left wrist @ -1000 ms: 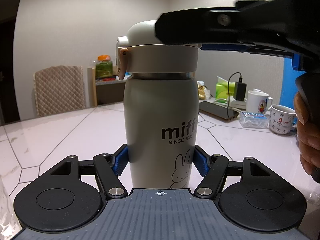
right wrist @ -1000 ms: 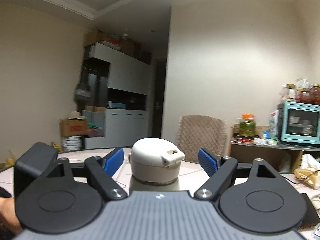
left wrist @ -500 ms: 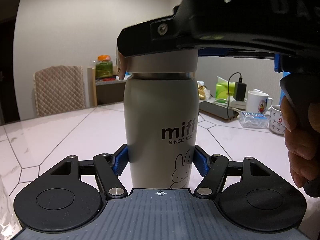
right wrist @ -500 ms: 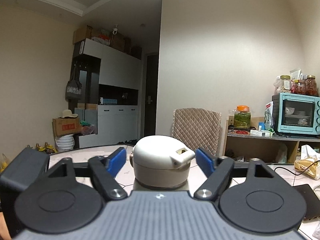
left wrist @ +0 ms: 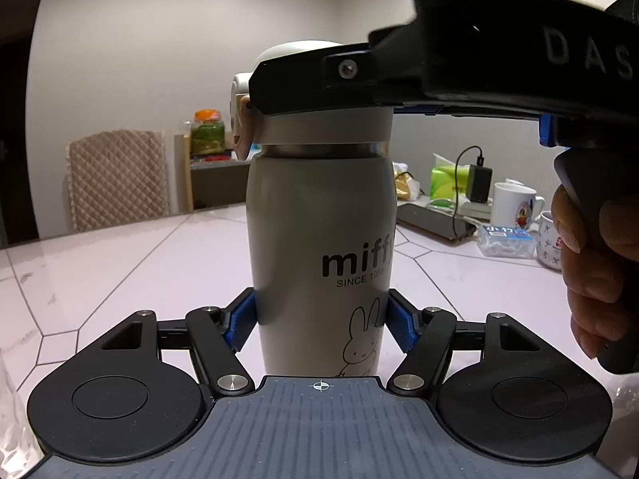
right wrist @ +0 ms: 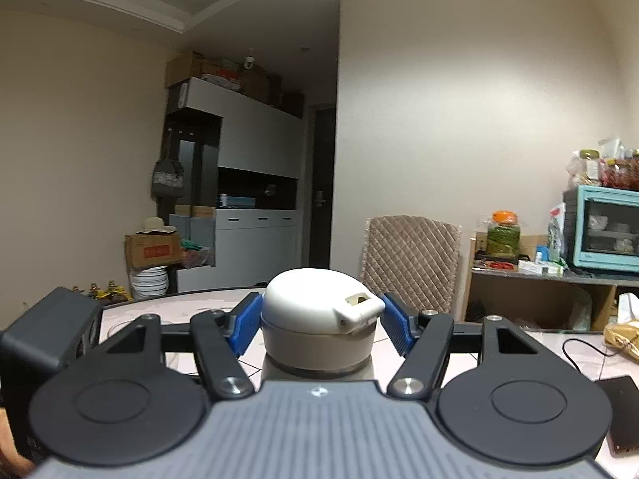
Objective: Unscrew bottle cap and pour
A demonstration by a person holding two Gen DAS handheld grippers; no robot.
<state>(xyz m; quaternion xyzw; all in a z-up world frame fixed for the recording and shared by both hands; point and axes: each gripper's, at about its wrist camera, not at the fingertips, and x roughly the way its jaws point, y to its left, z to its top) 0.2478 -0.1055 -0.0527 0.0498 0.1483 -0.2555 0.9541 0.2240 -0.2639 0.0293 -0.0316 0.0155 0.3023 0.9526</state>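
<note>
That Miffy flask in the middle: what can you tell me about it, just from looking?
The Miffy flask is a tall grey-beige insulated bottle, matte, printed "miffy SINCE" with a line-drawn rabbit. It stands upright on the white tiled table. A metal ring separates the body from its cream flip-top cap, which is still on and has a hinge clasp at one side. The left tool clamps the lower body; the right tool is closing around the cap.
</note>
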